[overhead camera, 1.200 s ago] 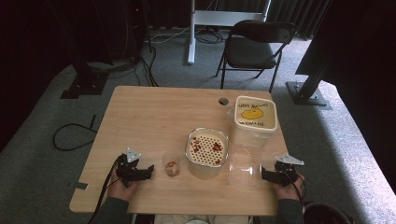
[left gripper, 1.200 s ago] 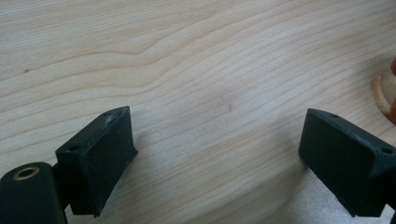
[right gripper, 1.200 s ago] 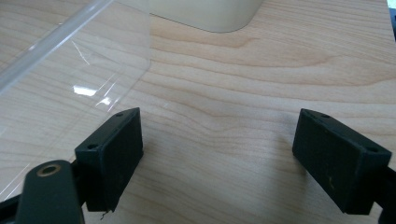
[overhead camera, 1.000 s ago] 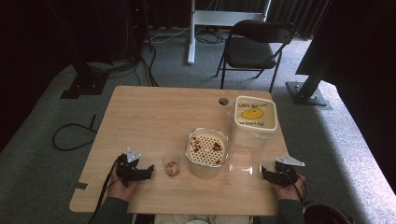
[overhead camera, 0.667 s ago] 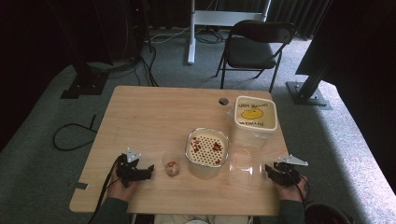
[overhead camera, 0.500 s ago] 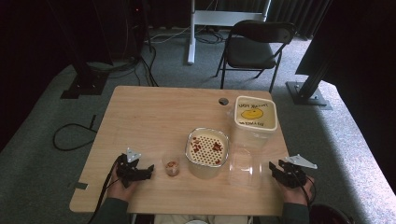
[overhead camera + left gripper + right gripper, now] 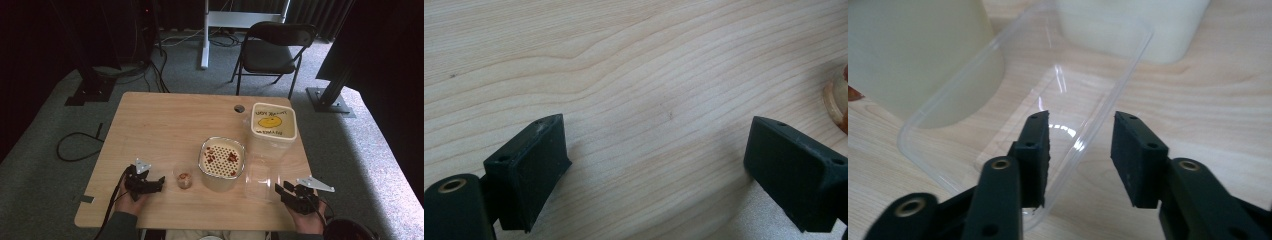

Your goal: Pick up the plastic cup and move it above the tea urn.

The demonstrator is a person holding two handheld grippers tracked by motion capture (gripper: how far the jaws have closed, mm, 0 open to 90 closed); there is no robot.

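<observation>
Right gripper (image 7: pixel 1080 160): its jaws straddle the near long rim of a clear plastic tray (image 7: pixel 1013 107), one jaw inside the tray and one outside; they have just been closing, but a gap shows between the pads and the thin wall, so nothing is clamped yet.
Clear plastic tray: lies flat on the wooden table (image 7: pixel 165 125), directly ahead of the right gripper's jaws (in the high view it sits just beyond that gripper (image 7: pixel 291 194), nearer the table's middle).
Beyond the tray: a white tub with a perforated insert (image 7: pixel 221 161) holding red bits, and a tall white lidded container (image 7: pixel 272 126) with a yellow mark on its lid; both stand close to the tray's far side.
Left gripper (image 7: pixel 654 165): jaws spread wide over bare wood, holding nothing.
Small cup (image 7: pixel 184 177): just ahead of the left gripper's jaws (image 7: pixel 156 183), apart from them, with reddish bits inside.
Hands: one hand (image 7: pixel 131 200) holds each gripper at the table's near edge.
</observation>
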